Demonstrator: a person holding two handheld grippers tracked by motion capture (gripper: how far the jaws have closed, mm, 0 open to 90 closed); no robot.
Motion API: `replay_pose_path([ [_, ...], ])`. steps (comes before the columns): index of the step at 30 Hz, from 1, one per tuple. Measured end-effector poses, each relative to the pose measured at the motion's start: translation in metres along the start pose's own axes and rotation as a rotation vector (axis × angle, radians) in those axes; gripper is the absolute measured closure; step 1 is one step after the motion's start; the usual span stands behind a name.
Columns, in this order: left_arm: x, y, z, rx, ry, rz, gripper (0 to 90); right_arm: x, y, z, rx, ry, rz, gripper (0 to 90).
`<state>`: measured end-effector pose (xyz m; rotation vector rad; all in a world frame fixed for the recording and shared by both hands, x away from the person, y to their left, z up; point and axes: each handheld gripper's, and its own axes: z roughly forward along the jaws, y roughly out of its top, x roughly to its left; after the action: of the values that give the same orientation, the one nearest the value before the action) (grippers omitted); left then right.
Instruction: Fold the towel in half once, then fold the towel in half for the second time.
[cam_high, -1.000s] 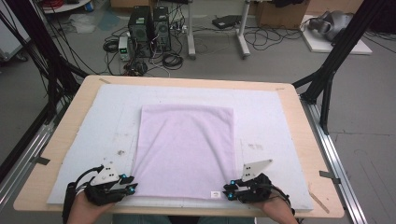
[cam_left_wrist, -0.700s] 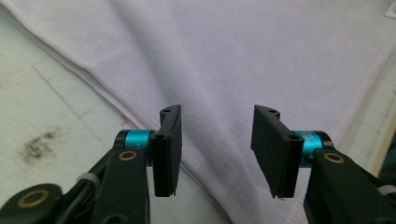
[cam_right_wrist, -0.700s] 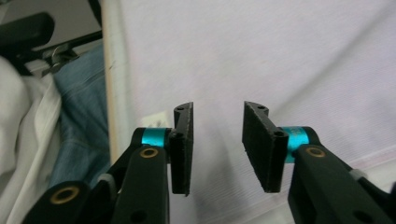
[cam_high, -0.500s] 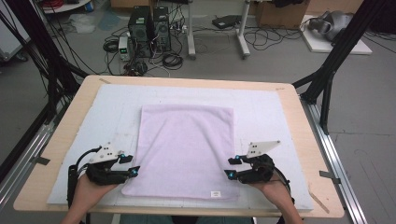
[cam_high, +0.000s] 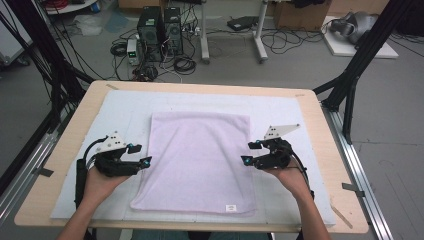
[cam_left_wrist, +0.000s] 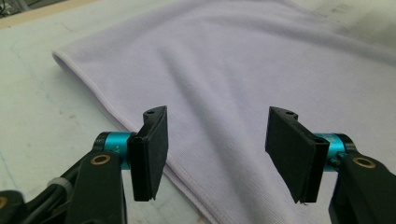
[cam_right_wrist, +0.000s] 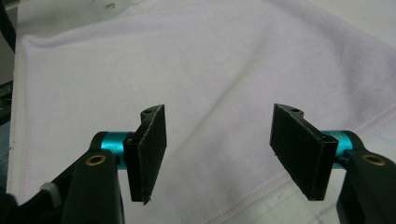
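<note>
Lilac towel lies flat between left gripper and right gripper; both, newly opened wide and empty, have moved from its near corners to mid-edges.

Towel's far edge (right corner too) cut off in left gripper view

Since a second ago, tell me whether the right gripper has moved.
Yes. The right gripper has travelled from the towel's near corner, by its white label, up along the towel's right edge toward mid-table, its jaws opening with nothing between them.
</note>
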<state>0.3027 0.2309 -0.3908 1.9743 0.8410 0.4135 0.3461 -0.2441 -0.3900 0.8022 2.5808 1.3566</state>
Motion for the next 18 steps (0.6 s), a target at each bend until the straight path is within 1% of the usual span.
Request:
replay_pose_path([
  [2, 0.002, 0.004, 0.001, -0.002, 0.004, 0.001, 39.7, -0.002, 0.005, 0.0, -0.001, 0.003, -0.009, 35.3],
  [4, 0.004, 0.006, 0.001, -0.014, 0.006, -0.003, 39.7, -0.003, 0.008, 0.0, -0.002, 0.0, -0.013, 35.2],
  [5, 0.005, 0.007, 0.001, -0.01, 0.008, -0.001, 39.7, -0.003, 0.01, 0.001, 0.0, -0.001, -0.018, 35.1],
  [6, 0.006, 0.007, 0.001, -0.018, 0.009, -0.008, 39.7, -0.003, 0.011, 0.001, 0.005, 0.001, -0.021, 35.0],
  [8, 0.008, 0.008, 0.001, -0.015, 0.012, -0.006, 39.7, -0.005, 0.012, 0.003, 0.004, 0.001, -0.024, 35.0],
  [10, 0.01, 0.008, 0.003, -0.018, 0.016, -0.014, 39.7, -0.006, 0.013, 0.004, 0.014, 0.0, -0.018, 34.7],
  [14, 0.016, 0.011, 0.005, -0.017, 0.022, -0.026, 39.8, -0.01, 0.014, 0.006, 0.009, -0.001, -0.026, 34.7],
  [16, 0.019, 0.012, 0.006, -0.021, 0.029, -0.035, 40.0, -0.012, 0.016, 0.007, 0.017, -0.001, -0.024, 34.7],
  [18, 0.025, 0.016, 0.008, -0.016, 0.034, -0.047, 40.1, -0.016, 0.018, 0.007, 0.02, -0.008, -0.02, 34.8],
])
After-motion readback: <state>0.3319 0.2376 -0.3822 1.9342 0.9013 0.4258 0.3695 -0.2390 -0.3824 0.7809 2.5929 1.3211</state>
